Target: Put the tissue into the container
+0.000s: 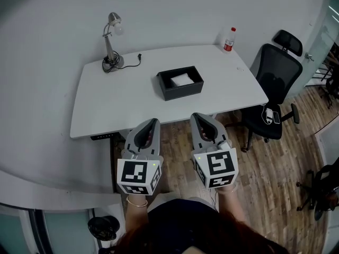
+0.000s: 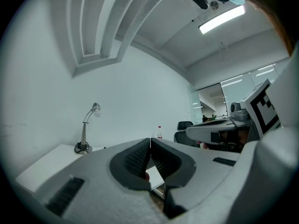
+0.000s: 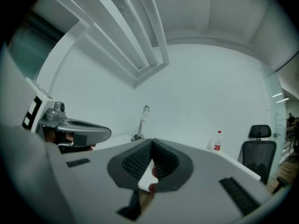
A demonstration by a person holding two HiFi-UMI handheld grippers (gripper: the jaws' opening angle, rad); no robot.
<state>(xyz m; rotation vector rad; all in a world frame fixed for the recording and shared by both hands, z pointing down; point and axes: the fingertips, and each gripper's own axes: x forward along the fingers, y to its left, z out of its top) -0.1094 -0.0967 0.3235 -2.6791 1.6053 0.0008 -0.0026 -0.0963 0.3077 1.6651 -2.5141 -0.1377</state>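
Left gripper (image 1: 151, 123) and right gripper (image 1: 198, 118): jaws pressed together, empty, short of the table (image 1: 119, 97). Tissue (image 1: 181, 79) sits inside container (image 1: 184, 91), 1 o'clock from left, 11 o'clock from right; right looks slightly nearer.

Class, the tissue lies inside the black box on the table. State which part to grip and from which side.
Come from above, jaws pointing down: the walls of the box close off every side. Pinch the tissue near its middle, since it seems to lie flat and low, with its edges close to the walls.
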